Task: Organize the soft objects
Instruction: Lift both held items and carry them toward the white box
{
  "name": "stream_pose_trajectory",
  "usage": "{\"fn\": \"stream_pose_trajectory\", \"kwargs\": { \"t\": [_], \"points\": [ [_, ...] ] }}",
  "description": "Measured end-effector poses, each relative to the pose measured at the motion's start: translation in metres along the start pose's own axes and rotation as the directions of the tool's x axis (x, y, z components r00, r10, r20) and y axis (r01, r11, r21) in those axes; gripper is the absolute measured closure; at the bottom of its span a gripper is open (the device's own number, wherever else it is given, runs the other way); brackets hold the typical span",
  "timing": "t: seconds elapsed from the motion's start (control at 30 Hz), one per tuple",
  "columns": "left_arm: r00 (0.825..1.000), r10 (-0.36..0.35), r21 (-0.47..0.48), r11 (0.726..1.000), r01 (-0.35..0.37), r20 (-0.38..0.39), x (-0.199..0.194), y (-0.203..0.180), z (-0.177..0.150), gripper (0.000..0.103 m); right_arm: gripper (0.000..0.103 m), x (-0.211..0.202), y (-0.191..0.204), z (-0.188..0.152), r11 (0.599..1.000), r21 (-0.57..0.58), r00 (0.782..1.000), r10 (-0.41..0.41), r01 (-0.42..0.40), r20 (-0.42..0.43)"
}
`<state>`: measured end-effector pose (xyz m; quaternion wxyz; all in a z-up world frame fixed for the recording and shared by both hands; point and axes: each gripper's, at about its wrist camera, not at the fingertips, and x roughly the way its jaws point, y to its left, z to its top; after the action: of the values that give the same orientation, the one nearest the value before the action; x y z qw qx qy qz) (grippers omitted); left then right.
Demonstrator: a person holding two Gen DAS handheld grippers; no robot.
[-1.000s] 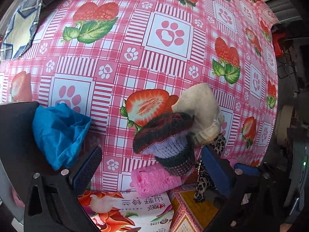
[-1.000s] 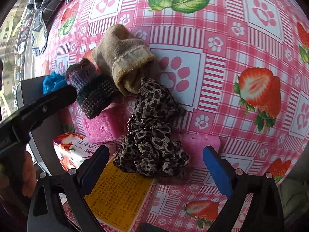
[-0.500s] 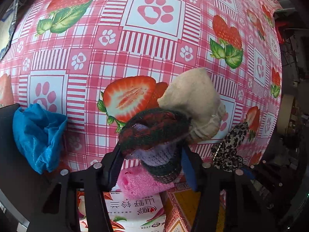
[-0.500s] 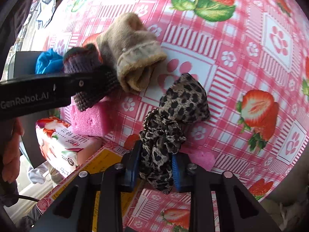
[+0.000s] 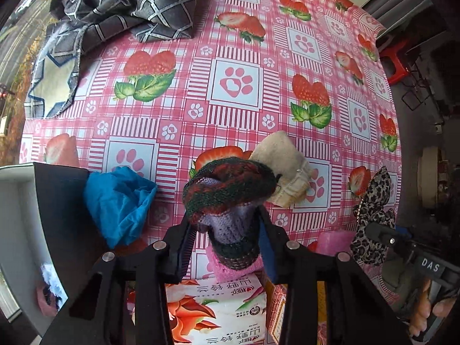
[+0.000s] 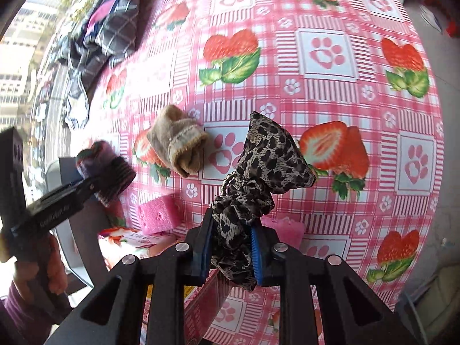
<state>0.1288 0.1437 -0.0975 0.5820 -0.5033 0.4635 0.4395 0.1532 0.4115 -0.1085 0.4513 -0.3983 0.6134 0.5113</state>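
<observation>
The desk (image 5: pixel 238 120) carried a pink strawberry-and-paw cloth. A checked dark garment (image 5: pixel 129 8) lay at its far edge, well apart. A beige rolled sock (image 6: pixel 178 143) rested between both tools. The left claw (image 5: pixel 227 247), jaws just closing, clamped a striped knit sock (image 5: pixel 230 189). The right claw (image 6: pixel 231 247) gripped a leopard-print scrunchie (image 6: pixel 267 161), raised off the cloth.

A home: strawberry-and-paw-print tablecloth (image 5: pixel 235 109), crumpled checked cloth (image 5: pixel 123 8), tissue pack (image 5: pixel 215 310) on the table.

Bright daylight from windows at left, strong fisheye curving, dark corners, right view's left edge motion-blurred
</observation>
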Motion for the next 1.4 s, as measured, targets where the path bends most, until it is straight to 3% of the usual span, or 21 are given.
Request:
{"fn": "stream_pose_trajectory", "kwargs": {
  "t": [0.27,0.6,0.83,1.03,1.4],
  "points": [
    [0.999,-0.021,0.049,0.999,0.019,0.047,-0.028,-0.005,-0.033,0.059,0.079,-0.043,-0.024,-0.011,0.994,0.095,0.997,0.054,-0.058,0.049],
    [0.995,-0.028,0.09,0.996,0.02,0.091,-0.069,-0.001,-0.083,0.058,0.079,-0.068,0.011,-0.047,0.995,0.084,0.99,0.05,-0.061,0.133],
    [0.992,-0.033,0.106,0.994,0.02,0.125,-0.095,0.003,-0.118,0.058,0.079,-0.093,0.05,-0.064,0.998,0.029,0.981,0.048,-0.055,0.189],
    [0.983,-0.006,0.096,0.995,-0.012,0.182,-0.117,0.017,-0.14,0.058,0.079,-0.098,0.1,-0.086,0.998,-0.06,0.978,-0.003,0.016,0.21],
    [0.963,0.043,-0.031,0.999,-0.036,0.267,-0.148,0.076,-0.164,0.058,0.079,-0.058,0.178,-0.13,0.978,-0.207,0.992,0.008,0.018,0.124]
  ]
}}
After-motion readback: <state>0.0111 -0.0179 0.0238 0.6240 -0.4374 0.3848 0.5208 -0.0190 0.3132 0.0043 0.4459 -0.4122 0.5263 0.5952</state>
